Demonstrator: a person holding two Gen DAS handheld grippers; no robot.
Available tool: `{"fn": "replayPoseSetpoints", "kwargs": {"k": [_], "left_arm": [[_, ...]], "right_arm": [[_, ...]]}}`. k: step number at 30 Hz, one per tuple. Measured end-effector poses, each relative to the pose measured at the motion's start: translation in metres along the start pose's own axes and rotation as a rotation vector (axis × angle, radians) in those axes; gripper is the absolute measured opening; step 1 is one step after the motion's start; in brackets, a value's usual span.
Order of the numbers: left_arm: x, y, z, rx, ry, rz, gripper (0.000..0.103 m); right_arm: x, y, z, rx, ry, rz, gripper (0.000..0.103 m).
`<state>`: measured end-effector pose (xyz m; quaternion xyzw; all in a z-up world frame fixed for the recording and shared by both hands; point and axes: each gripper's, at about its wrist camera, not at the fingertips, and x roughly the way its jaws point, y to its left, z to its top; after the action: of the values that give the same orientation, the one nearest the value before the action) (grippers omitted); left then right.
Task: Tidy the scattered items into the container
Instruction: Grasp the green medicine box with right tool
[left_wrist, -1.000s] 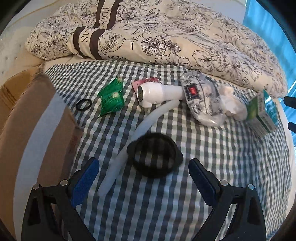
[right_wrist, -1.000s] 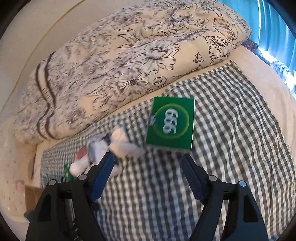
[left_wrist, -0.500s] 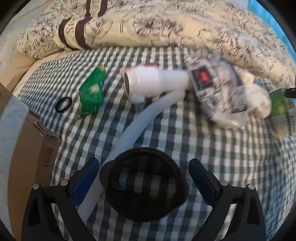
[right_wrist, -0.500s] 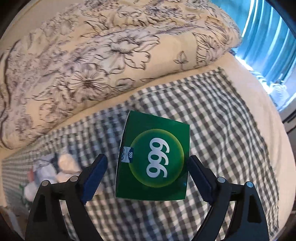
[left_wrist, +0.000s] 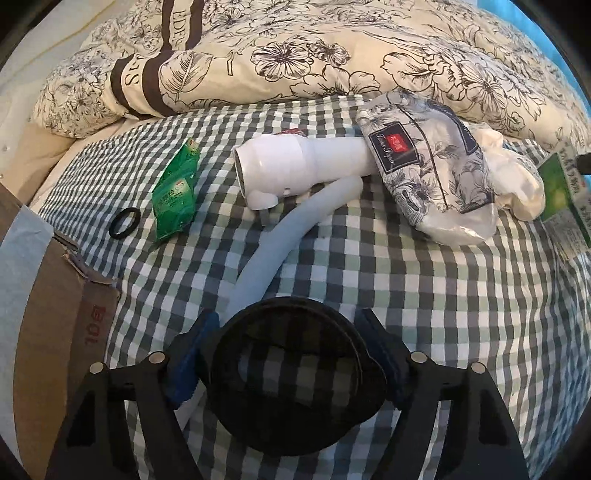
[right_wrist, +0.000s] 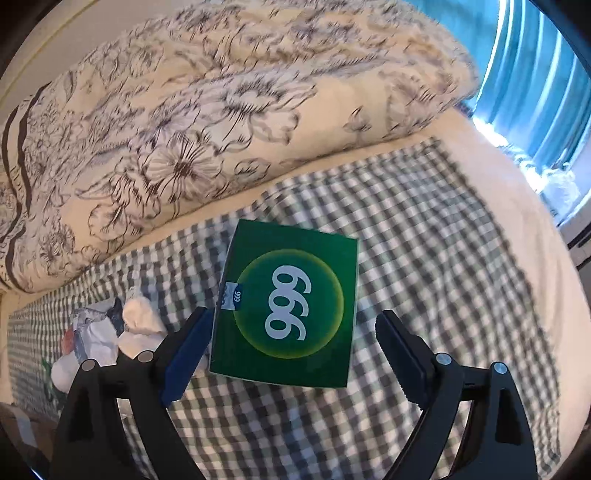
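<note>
Both left fingers (left_wrist: 192, 362) press black ring (left_wrist: 295, 376); right fingers (right_wrist: 184, 358) wide.

Left gripper (left_wrist: 291, 362) has advanced from short of the black ring (left_wrist: 295, 373) and closed against its sides. Right gripper (right_wrist: 291, 350) has approached the green box (right_wrist: 286, 306), now between its parted fingers.

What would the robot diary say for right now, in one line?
left tongs: shut on black ring | right tongs: open around green box | cardboard box: waiting
</note>
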<state>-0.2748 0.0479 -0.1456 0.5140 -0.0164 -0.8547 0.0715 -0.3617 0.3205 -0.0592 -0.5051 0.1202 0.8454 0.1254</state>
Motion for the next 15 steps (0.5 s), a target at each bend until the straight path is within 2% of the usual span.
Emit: {"fn": "replayPoseSetpoints", "kwargs": {"k": [5,6,7,15], "left_arm": [[0.000,0.003,0.000,0.009,-0.010,-0.008,0.077],[-0.001,0.005,0.000,0.018,-0.011,-0.012,0.077],[-0.003,0.005,-0.001,0.020,-0.015,-0.018,0.077],[-0.040,0.026,-0.005,-0.021,-0.064,-0.087,0.077]], "right_arm": [[0.031,0.008,-0.003,-0.013,0.075,-0.024,0.090],[0.034,0.007,-0.005,-0.011,0.078,-0.027,0.081],[0.034,0.005,-0.008,-0.003,0.077,-0.016,0.078],[-0.017,-0.013,-0.030,-0.004,-0.009,0.047,0.077]]}}
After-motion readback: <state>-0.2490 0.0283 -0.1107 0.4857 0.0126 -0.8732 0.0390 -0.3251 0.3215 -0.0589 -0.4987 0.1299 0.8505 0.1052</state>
